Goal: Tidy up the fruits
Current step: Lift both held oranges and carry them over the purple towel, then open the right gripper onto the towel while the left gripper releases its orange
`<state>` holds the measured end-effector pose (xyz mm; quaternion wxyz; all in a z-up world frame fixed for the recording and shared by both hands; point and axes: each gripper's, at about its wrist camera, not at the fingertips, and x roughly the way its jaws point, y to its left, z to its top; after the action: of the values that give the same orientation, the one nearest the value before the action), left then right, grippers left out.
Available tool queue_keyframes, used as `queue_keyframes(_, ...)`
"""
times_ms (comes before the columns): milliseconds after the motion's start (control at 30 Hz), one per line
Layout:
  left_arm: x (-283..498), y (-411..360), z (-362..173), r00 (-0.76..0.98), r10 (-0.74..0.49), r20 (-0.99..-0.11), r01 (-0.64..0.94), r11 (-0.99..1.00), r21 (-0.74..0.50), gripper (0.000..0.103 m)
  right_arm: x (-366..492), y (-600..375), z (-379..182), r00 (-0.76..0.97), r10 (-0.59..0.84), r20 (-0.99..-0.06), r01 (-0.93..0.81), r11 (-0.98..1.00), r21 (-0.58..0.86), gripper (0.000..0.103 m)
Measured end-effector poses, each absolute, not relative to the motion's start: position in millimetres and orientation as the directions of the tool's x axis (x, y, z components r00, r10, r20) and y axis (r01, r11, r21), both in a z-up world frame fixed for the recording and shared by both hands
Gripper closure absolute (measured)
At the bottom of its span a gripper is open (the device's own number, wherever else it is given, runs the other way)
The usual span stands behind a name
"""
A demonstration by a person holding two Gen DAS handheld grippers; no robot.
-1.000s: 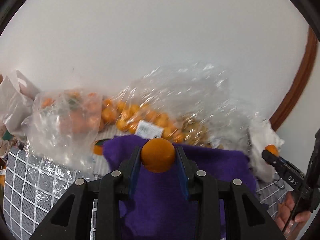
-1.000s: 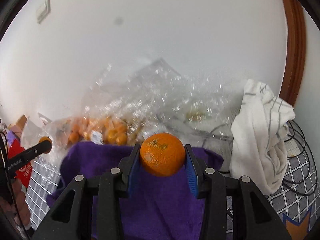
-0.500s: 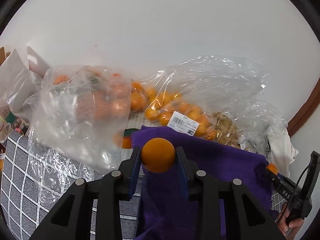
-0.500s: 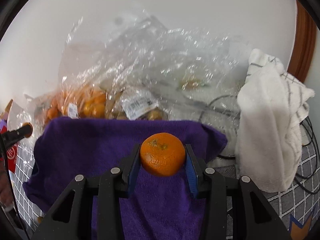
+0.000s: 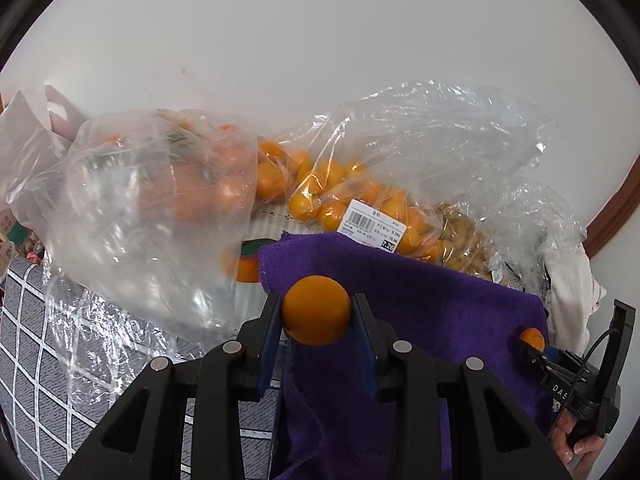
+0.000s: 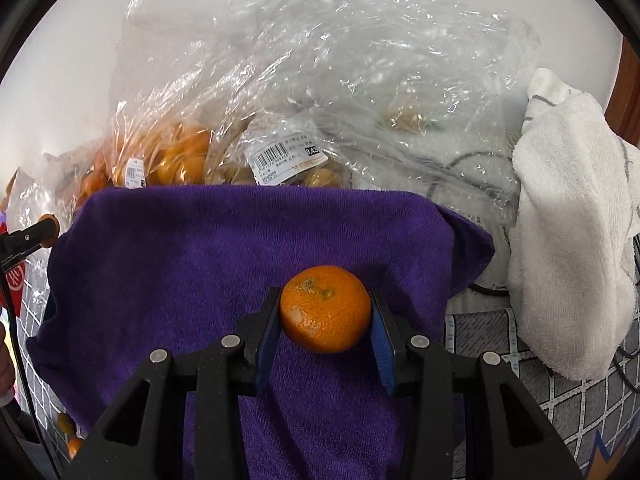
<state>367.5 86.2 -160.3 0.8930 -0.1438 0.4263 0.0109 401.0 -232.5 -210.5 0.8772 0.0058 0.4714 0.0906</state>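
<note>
The right gripper (image 6: 325, 316) clamps a mandarin (image 6: 325, 314) between its blue-padded fingers (image 6: 267, 326), stem scar facing up, above a purple towel (image 6: 240, 248). Behind the towel lie clear plastic bags (image 6: 320, 80) of orange fruit (image 6: 180, 160) (two carry barcode labels). A white towel (image 6: 572, 240) is heaped to the right on a grey checked cloth (image 6: 560, 392). At the left edge, the left gripper (image 6: 49, 227) pinches a small orange fruit (image 6: 52, 222).

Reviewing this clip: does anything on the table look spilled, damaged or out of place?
Mostly no. Each gripper holds a whole fruit over the purple towel. One oddity: a couple of small orange fruits lie loose beside the towel's lower left edge, outside the plastic bags.
</note>
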Motion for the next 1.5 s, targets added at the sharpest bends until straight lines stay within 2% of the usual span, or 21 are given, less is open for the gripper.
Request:
queue_keyframes(633, 363.2, 63.8, -165.9, 0.615, -0.164, -0.771, -0.059, 0.966, -0.252, 0.07, 402.6, -220.5, -215.3, 0.507, 0.161, -0.847, -0.189, 0.979, 0.072, 0.061)
queue_keyframes(700, 362.7, 60.0, -164.6, 0.617, -0.187, -0.765, -0.041, 0.963, -0.268, 0.07, 402.6, -222.0, -212.9, 0.507, 0.166, -0.846, -0.188, 0.979, 0.079, 0.06)
queue_keyframes(767, 362.6, 55.2, -165.1, 0.61, -0.207, -0.765, -0.026, 0.96, -0.28, 0.07, 400.6, -223.6, -208.2, 0.515, 0.173, -0.84, -0.191, 0.978, 0.084, 0.054)
queue_keyframes(1033, 369.0, 40.6, -183.6, 0.561, -0.197, -0.804, -0.026, 0.967, -0.255, 0.07, 393.7, -226.7, -191.3, 0.561, 0.178, -0.808, -0.205, 0.976, 0.073, 0.043)
queue_keyframes(1500, 375.8, 30.6, -200.5, 0.49, -0.136, -0.861, -0.056, 0.981, -0.187, 0.07, 386.3, -226.4, -183.5, 0.614, 0.122, -0.78, -0.178, 0.984, 0.013, 0.042)
